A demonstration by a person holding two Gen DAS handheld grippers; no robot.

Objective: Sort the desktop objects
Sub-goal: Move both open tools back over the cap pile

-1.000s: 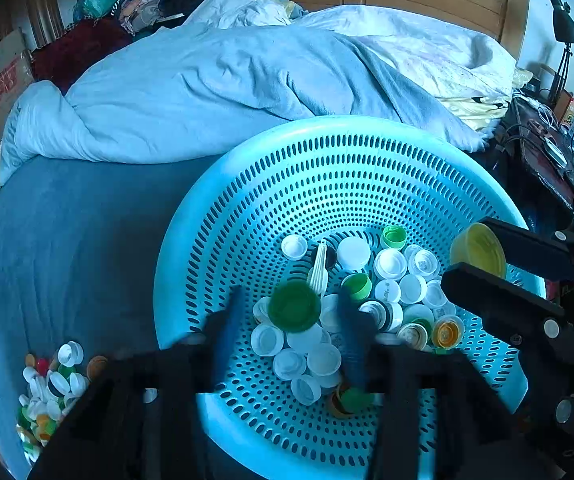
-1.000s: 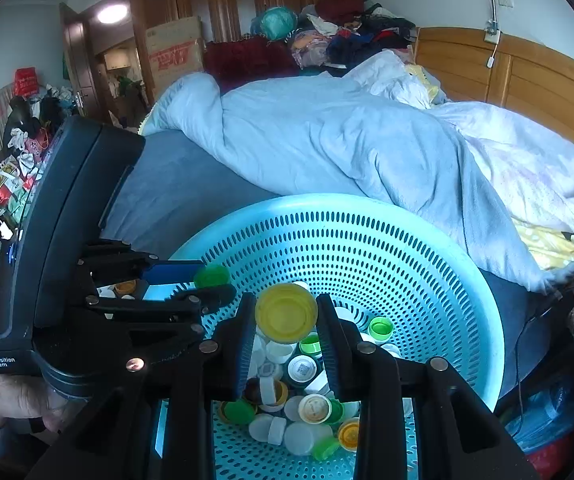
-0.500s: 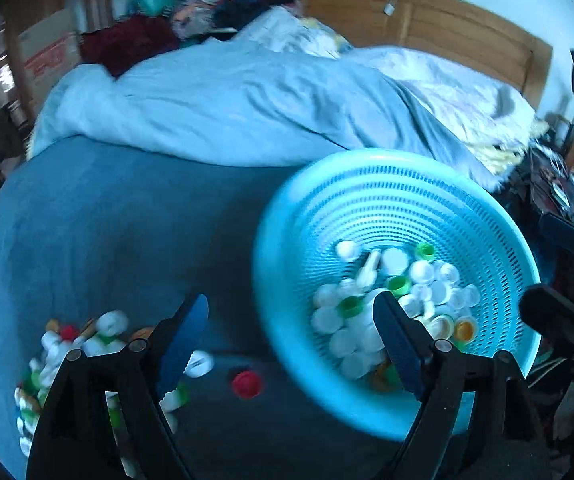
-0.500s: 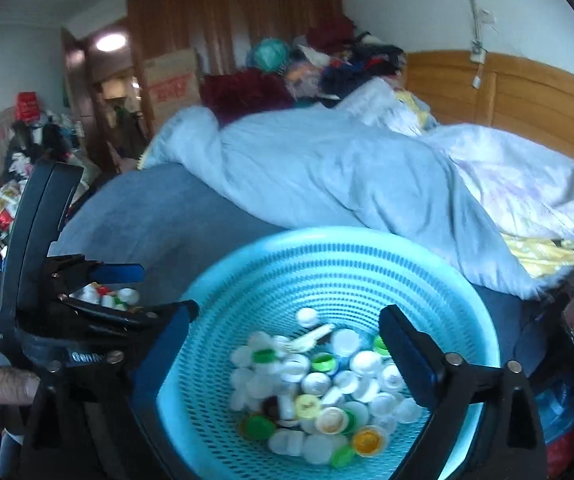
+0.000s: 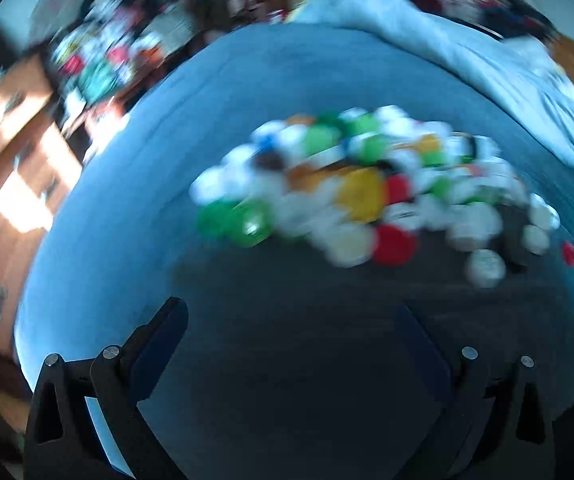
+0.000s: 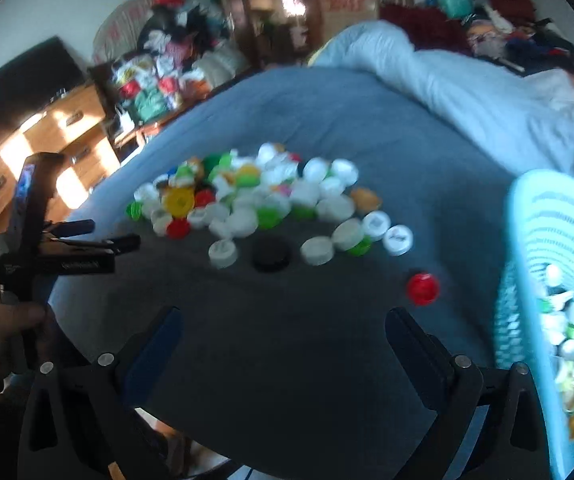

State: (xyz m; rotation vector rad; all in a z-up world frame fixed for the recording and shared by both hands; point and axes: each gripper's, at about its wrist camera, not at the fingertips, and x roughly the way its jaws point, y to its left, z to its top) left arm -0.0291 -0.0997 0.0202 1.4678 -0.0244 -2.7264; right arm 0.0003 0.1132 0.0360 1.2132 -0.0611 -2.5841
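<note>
Caps (image 6: 247, 196) lie heaped on the bed (image 6: 327, 340) for picking; both hand-held grippers, left (image 5: 287, 344) and right (image 6: 283, 340), have just spread wide, empty, facing them.

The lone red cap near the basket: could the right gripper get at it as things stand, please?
Probably yes. The right gripper is open and empty, and only bare blue bedcover lies between it and the red cap, which sits clear of the pile and the basket.
</note>
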